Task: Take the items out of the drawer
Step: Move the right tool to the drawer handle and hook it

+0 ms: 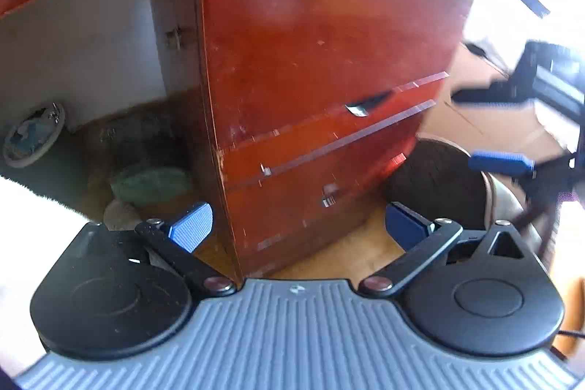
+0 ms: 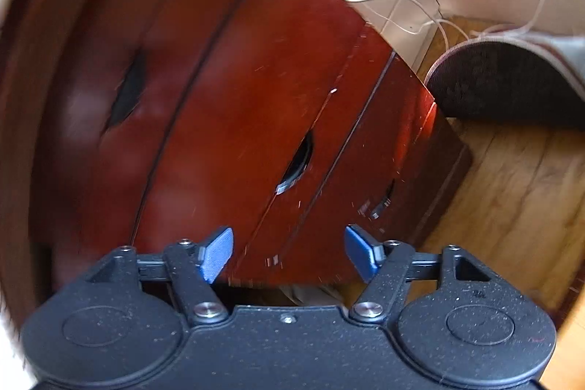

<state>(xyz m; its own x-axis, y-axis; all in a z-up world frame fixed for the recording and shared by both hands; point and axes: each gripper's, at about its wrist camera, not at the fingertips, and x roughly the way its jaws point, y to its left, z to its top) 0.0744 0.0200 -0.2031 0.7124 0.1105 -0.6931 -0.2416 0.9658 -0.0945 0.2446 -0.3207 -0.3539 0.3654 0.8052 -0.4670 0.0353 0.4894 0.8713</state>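
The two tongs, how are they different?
The left tongs sit on a ribbed grey body, while the right tongs sit on a plain black one. The left tongs face the cabinet's corner edge; the right tongs face the drawer handle. Both are open, empty, with blue pads.

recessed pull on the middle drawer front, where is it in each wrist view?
Left wrist: the middle drawer pull sits right of centre, a dark slot with a bright lower lip, above the open left tongs.
Right wrist: the same pull lies near centre, tilted, above the open right tongs.
Shared landmark: the dark round rug on the wooden floor beside the cabinet.
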